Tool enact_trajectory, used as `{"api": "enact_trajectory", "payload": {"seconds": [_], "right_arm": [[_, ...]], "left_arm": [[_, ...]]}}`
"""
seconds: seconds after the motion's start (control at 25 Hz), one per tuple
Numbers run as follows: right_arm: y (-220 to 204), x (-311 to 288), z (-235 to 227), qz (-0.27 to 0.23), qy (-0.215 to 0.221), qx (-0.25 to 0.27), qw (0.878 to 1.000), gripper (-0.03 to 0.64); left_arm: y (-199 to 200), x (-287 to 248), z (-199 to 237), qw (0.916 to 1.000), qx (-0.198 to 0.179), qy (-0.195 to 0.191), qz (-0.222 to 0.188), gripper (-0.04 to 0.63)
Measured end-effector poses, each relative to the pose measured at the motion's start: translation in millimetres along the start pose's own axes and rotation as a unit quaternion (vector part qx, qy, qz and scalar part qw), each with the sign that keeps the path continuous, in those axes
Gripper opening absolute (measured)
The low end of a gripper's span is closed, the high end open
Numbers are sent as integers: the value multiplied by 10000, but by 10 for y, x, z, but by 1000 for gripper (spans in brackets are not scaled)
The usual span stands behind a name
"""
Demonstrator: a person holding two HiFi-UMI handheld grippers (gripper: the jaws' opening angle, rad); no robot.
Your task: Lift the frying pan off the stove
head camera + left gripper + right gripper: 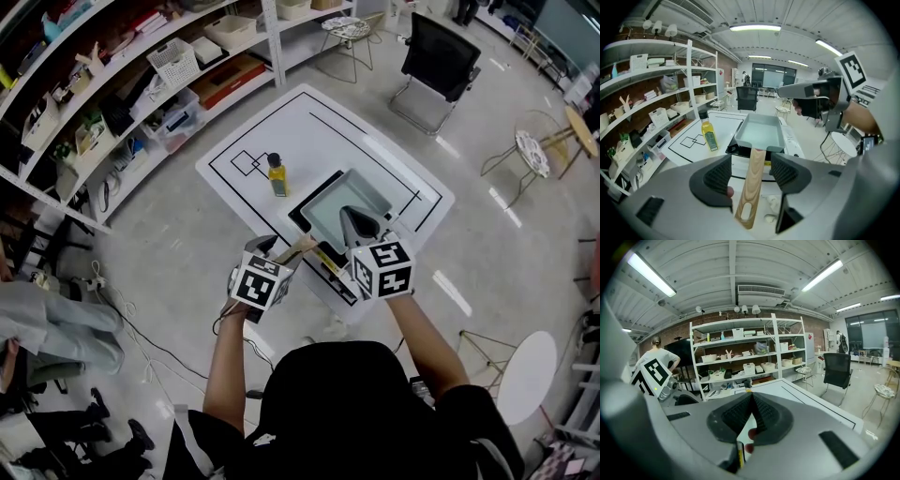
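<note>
A grey rectangular frying pan [339, 206] sits on a black stove [309, 228] on the white table [403, 178]. Its wooden handle [298, 249] points toward me. In the left gripper view the handle [754, 180] runs between the two pads of my left gripper [751, 174], with a gap on each side. That gripper is open, and the pan [759, 131] lies straight ahead of it. My right gripper [359, 228] hovers over the pan's near end. Its jaws [751, 416] are shut with nothing between them.
A yellow oil bottle [276, 173] stands on the table left of the stove. Shelving [112, 84] with boxes and baskets lines the left side. A black chair [439, 61] and small round tables [525, 375] stand around. A person [42, 319] is at the far left.
</note>
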State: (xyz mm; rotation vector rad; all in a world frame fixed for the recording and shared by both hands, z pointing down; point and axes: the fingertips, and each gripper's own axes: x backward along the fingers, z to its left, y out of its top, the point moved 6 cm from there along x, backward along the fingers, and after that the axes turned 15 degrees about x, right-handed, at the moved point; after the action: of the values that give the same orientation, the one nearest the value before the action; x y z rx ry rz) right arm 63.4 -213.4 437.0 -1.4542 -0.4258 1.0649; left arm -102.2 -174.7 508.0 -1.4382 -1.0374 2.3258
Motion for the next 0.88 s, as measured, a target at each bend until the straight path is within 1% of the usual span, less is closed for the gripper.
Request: {"api": "enact_trajectory", "payload": {"seconds": [0.16,0.28,0.48,0.72,0.88], "right_arm": [[-19,-39,-48,27,30,-7,10000,2],[-38,-71,-70,27,42,-5,10000,2],[-79,-104,-103,23,23,-31,10000,2],[-119,-122,-142,52,9,-32,10000,2],[-132,-145,-151,76,4,-40,10000,2]], "left_arm": [[-20,-136,-20,9988,-180,-79,440,249],[-56,-252,17,9972,-339,-16,670,249],[-142,-429,49,9934,-487,29,1042,249],[-280,-608,33,9854,-773,108,1510,249],[-318,-698,43,9810,-836,66,1750,249]]}}
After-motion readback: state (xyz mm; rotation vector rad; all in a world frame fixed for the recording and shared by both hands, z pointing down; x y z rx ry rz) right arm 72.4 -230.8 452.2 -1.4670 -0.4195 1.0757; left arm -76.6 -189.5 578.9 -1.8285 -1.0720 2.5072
